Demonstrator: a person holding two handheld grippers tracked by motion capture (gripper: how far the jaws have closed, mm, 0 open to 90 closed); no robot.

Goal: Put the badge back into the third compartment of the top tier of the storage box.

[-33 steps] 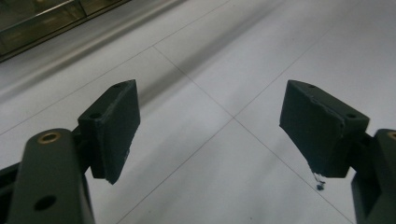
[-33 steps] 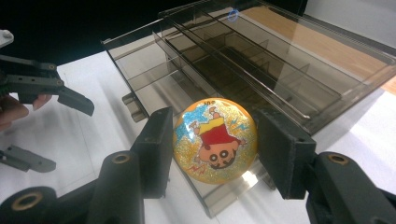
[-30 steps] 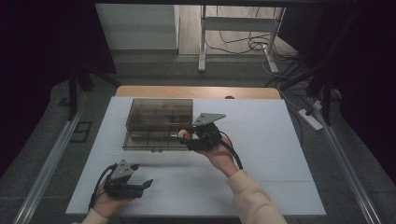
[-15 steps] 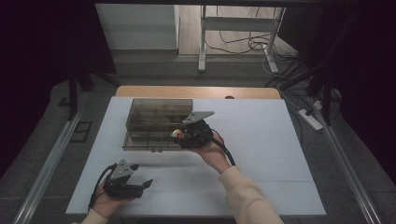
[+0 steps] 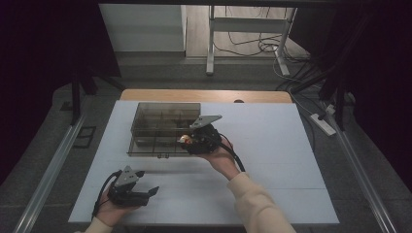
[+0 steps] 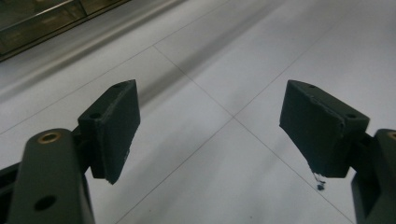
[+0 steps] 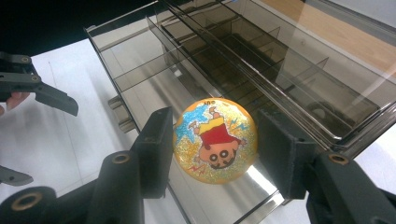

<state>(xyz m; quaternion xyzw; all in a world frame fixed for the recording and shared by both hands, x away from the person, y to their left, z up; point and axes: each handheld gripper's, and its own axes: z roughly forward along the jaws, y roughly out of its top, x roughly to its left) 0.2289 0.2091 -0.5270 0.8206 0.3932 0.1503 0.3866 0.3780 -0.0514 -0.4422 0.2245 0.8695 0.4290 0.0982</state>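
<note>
The right gripper [image 7: 212, 140] was clamped on a round cartoon badge [image 7: 215, 140], holding it over the near edge of the smoky clear divided organizer box [image 5: 165, 127], at about 5 o'clock of the box in the high view. Looked like the placing step: next it'd need to line the badge up over one open compartment, lower, then let go. Most compartments looked empty; a small pale thing sat in one, too small to tell. The left gripper [image 6: 210, 135] sat at 7 o'clock on the white table [image 5: 272, 145], jaws spread wide, nothing between them.
</note>
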